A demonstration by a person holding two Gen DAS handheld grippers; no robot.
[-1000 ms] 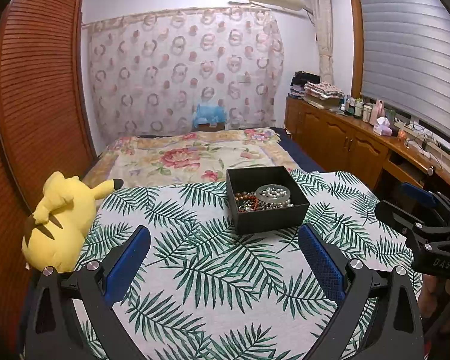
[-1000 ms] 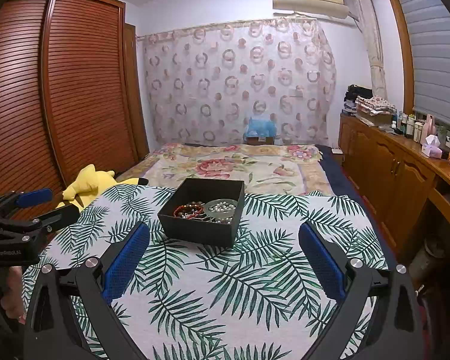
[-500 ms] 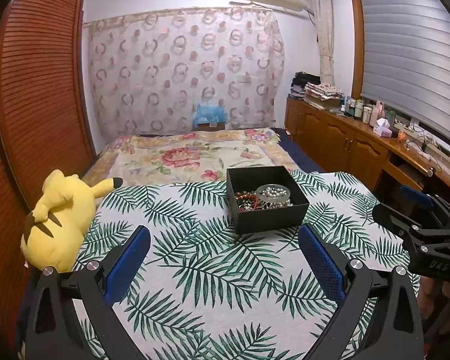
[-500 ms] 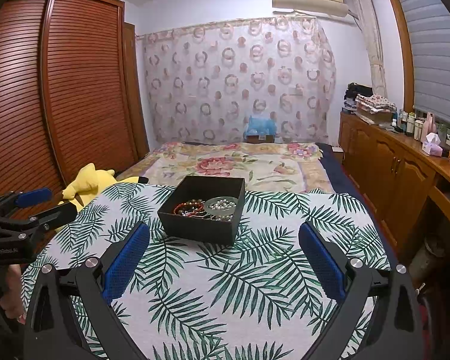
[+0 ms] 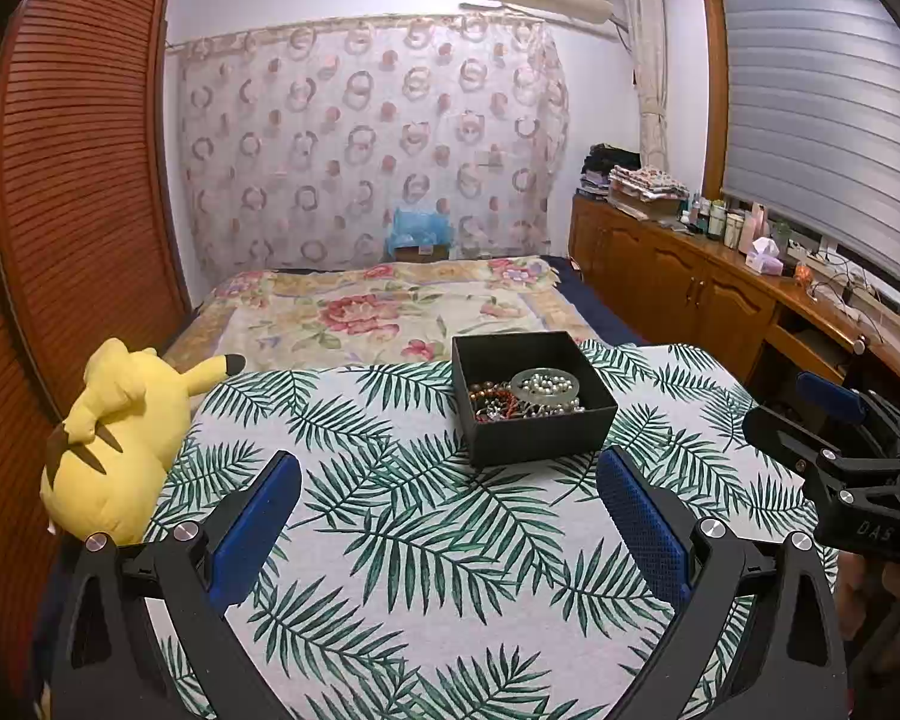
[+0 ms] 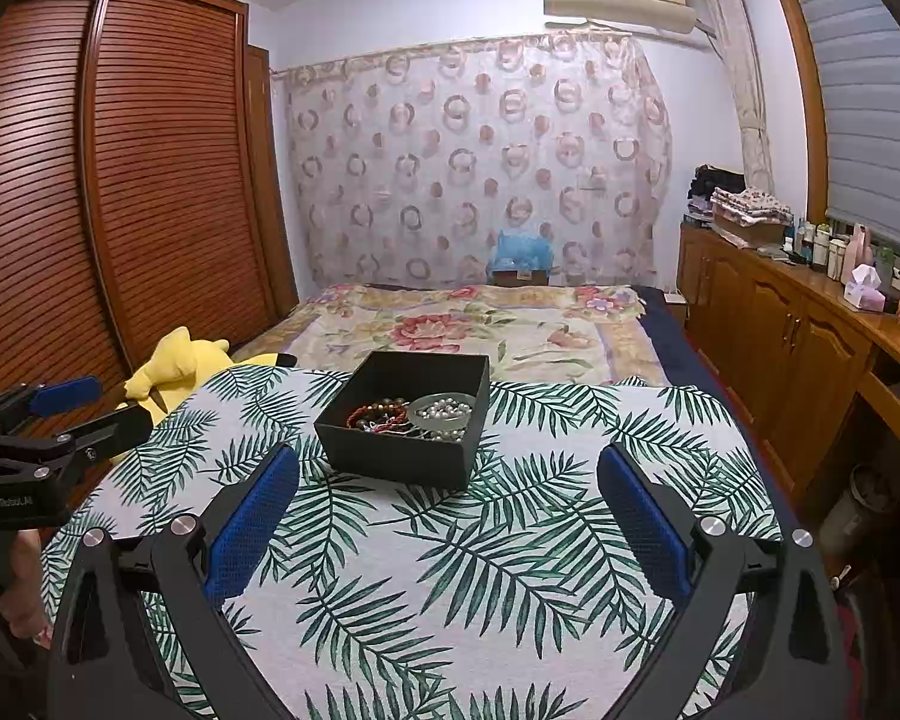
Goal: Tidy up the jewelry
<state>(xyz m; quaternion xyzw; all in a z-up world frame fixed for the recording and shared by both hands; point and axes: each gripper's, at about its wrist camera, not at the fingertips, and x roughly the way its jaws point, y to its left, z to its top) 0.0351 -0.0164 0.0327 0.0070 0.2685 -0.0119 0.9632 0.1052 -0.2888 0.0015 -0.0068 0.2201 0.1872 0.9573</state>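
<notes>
At frame centre, square black cardboard box [image 5: 534,396] on palm-leaf tablecloth [image 5: 426,540] holds beaded bracelets [image 6: 378,414] and pearl strand [image 5: 546,387]. Left gripper [image 5: 450,516] and right gripper [image 6: 450,516], both spread wide, empty, hang short of it, likely staging a reach.

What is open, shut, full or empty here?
Left gripper: open, holding nothing.
Right gripper: open, holding nothing.
Black jewelry box: lidless, upright on the palm-leaf cloth.
Beaded bracelets: piled inside the box.
Pearl strand: inside the box.
Yellow plush toy: lying at the cloth's edge.
</notes>
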